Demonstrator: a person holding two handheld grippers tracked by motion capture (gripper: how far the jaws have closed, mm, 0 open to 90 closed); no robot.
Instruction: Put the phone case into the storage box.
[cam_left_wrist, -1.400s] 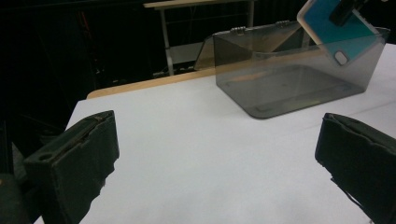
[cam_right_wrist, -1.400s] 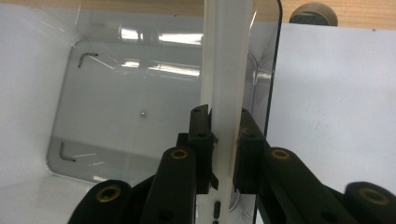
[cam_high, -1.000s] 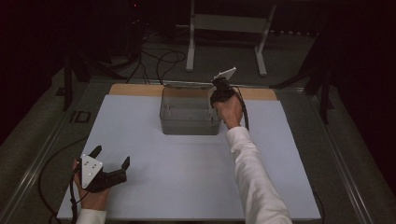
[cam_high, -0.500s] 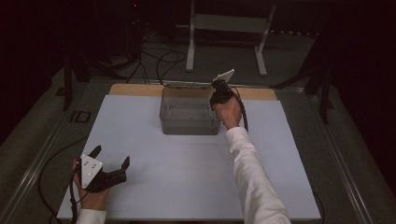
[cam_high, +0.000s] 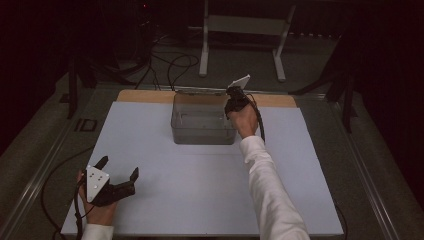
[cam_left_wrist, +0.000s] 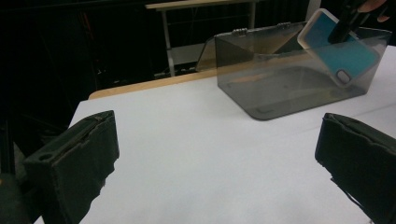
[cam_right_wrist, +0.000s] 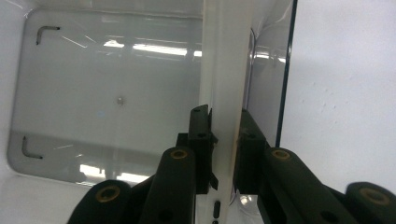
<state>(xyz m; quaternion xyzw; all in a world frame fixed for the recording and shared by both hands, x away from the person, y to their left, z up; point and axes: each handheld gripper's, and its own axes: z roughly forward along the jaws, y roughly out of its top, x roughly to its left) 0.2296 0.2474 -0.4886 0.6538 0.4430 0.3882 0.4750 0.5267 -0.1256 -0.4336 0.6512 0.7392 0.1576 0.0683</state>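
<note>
Darkness surrounds the white table, with a pale metal stand and loose cables on the floor beyond its far edge. Toward the back of the table stands a clear plastic box, lid swung open behind it, and everything else is best placed from that box. Directly above its right end the right gripper points downward, its jaws clamped on the edge of a phone case, cream at the rim and blue inside. In the right gripper view the case runs edge-on between the two black jaws, with the bare floor of the box beneath it, so pinching the thin rim looks chosen to let the case go in narrow side first. From the left gripper view the case hangs tilted, its lower corner already down inside the walls near the box's right end and apparently not yet resting on the bottom. It probably wants a little more lowering before release, otherwise it could tip against the wall. The left gripper sits well in front of the box and off to its left, near the table's front corner, low over the surface with jaws spread wide and nothing between them, seemingly parked clear of the working hand.
</note>
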